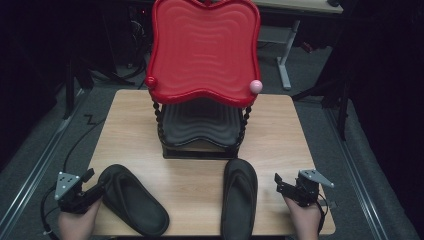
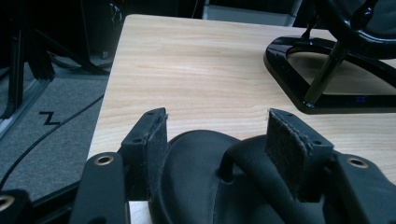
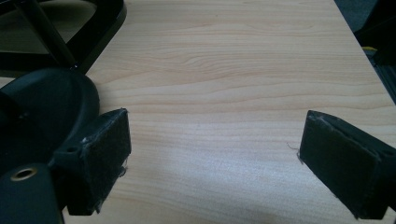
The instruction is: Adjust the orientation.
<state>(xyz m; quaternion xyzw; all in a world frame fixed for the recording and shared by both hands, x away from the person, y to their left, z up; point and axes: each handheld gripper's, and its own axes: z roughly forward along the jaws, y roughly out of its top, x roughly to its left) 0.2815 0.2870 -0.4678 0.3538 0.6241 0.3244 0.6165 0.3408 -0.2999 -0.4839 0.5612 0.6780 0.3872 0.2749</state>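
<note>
Slippers lie on the tabletop [image 1: 280, 135] in front of a two-tier stand [image 1: 200, 145], which serves here as the landmark. The left slipper [image 1: 132, 199] lies ahead-left of the stand's black base, angled, its toe end pointing toward the person's left hand [image 1: 77, 222]. The right slipper [image 1: 239, 196] lies just in front of the stand's right front corner, running nearly straight toward the table's near edge. The stand carries a wavy red tray [image 1: 202, 50] on top and a dark tray [image 1: 200, 122] beneath, with beaded black posts between them. The left gripper [image 1: 92, 192] sits at the left slipper, farther from the stand than the slipper itself; in the left gripper view its jaws stand on either side of the slipper [image 2: 210, 186], with the strap against the right pad, spread wide and not visibly squeezing. The right gripper [image 1: 280, 184] hovers to the right of the right slipper, well off the stand's right corner, its jaws released and wide apart over bare wood, with the slipper's rounded edge [image 3: 46, 112] just beside one jaw in the right gripper view.
</note>
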